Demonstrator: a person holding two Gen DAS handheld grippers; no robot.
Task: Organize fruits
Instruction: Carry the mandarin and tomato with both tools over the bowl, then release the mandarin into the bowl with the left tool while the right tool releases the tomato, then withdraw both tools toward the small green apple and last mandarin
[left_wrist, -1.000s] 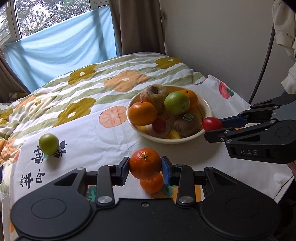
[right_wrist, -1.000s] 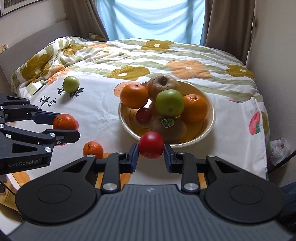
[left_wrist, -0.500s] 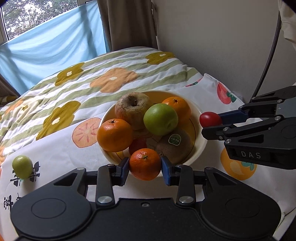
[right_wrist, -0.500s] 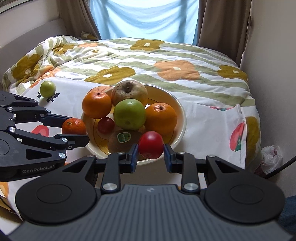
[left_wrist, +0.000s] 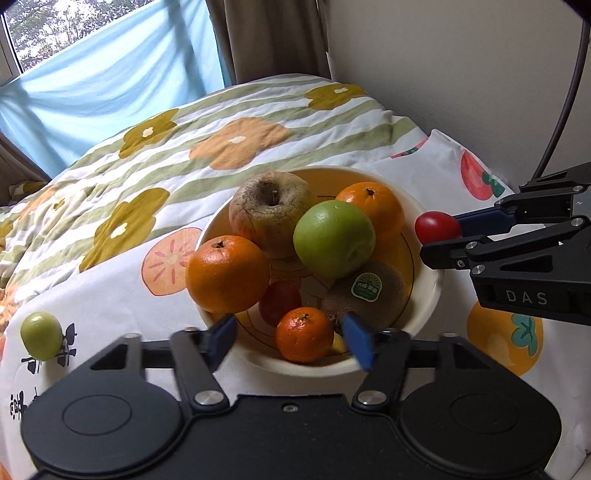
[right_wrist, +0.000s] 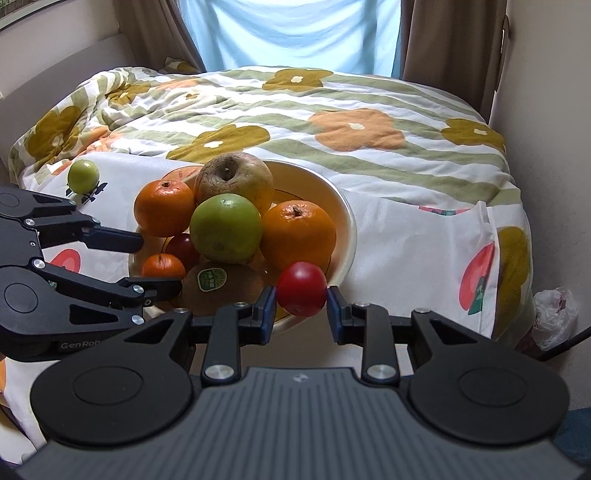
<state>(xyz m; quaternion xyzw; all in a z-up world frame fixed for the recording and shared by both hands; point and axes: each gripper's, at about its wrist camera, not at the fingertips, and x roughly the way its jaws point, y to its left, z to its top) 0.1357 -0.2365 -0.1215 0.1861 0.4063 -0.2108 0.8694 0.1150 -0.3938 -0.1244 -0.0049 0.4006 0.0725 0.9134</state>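
Note:
A cream bowl (left_wrist: 430, 308) on the bed holds two oranges, a green apple (left_wrist: 334, 238), a wrinkled brown apple, a kiwi and a dark red fruit. My left gripper (left_wrist: 290, 341) is open over the bowl's near rim, with a small mandarin (left_wrist: 304, 334) resting in the bowl between its spread fingers. My right gripper (right_wrist: 300, 312) is shut on a red tomato (right_wrist: 301, 282) at the bowl's right rim; the tomato also shows in the left wrist view (left_wrist: 437, 226). A small green fruit (left_wrist: 41, 334) lies on the cloth to the left.
The bed has a white fruit-print cloth (right_wrist: 406, 240) over a striped flowered quilt (right_wrist: 332, 110). A wall runs close on the right. Curtains and a blue sheet hang behind the bed. A plastic bag (right_wrist: 554, 317) lies on the floor at the right.
My left gripper carried the mandarin to the bowl, opened and let it go inside. My right gripper moved closer to the bowl's rim with the tomato still held.

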